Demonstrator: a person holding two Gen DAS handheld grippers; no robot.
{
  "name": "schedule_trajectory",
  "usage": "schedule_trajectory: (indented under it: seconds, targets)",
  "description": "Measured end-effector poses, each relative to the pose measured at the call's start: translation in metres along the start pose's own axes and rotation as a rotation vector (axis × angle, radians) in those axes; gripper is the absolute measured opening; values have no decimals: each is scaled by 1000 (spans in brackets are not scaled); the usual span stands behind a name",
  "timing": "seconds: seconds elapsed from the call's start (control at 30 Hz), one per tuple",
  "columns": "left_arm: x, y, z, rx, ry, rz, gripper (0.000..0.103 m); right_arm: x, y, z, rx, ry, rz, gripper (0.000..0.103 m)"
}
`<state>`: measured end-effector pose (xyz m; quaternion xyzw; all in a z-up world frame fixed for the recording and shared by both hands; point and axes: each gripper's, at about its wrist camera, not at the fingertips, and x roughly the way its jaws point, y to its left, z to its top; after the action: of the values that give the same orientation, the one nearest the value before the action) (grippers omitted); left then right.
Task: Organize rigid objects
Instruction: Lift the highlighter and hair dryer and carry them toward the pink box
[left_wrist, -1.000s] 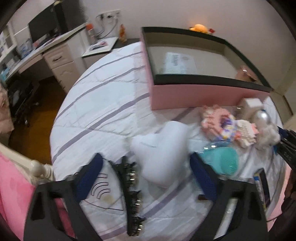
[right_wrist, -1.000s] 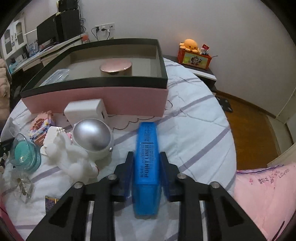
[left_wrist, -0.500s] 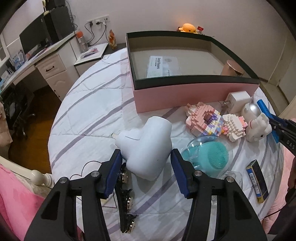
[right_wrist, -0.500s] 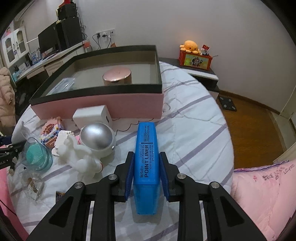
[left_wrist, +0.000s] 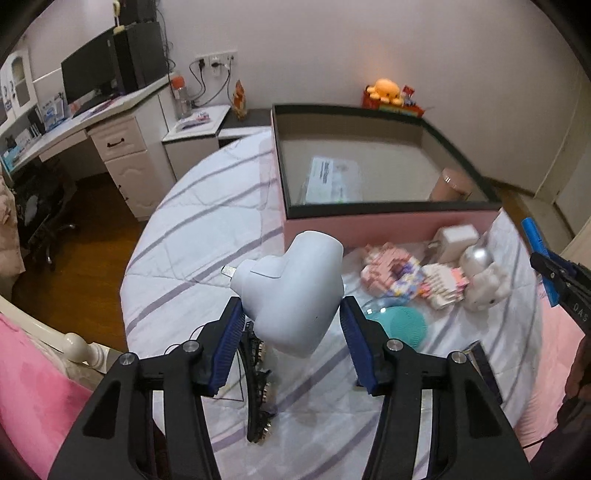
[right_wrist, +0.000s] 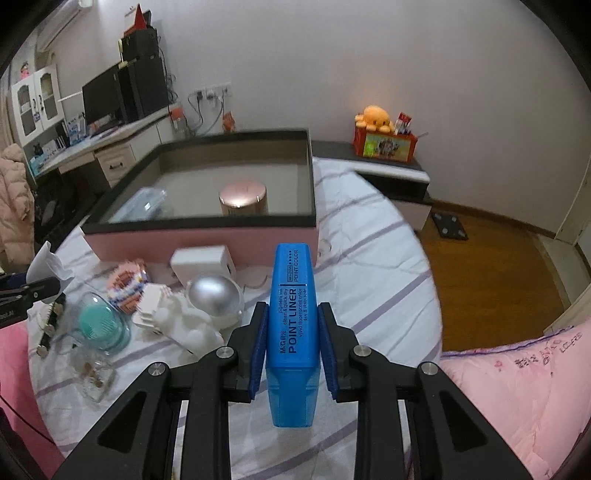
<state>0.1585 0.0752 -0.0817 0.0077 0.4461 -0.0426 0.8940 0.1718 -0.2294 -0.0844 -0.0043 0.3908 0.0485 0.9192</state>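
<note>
"POINT LINER" highlighter (right_wrist: 291, 332) sits clamped in the right hand-held gripper (right_wrist: 291, 350).

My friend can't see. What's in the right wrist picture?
The right gripper squeezes a blue highlighter pen above a striped bed. Ahead sits a pink box with toys in front.

The left tongs (left_wrist: 291, 325) now close on the white device (left_wrist: 293, 291) and carry it above the bed (left_wrist: 207, 206), nearer the pink box (left_wrist: 388, 225); the right tongs (right_wrist: 291, 332) raise the blue highlighter (right_wrist: 291, 317) higher.
</note>
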Motion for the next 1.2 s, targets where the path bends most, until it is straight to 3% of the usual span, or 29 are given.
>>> schedule_trajectory:
  seconds: [0.33, 0.47, 0.73, 0.97, 1.2]
  targets:
    - [-60, -16, 9, 32, -179, 33, 54, -68, 9, 14, -17, -180, -4, 27]
    - [-85, -21, 9, 28, -242, 12, 54, -96, 13, 15, -22, -250, -8, 27]
    - [-140, -31, 5, 8, -396, 65, 54, -138, 23, 14, -30, -355, 3, 27]
    - [-163, -35, -6, -34, -455, 108, 54, -154, 30, 10, -41, -400, 29, 27]
    - [-163, -39, -14, -55, -451, 119, 54, -159, 31, 4, -46, -411, 51, 27]
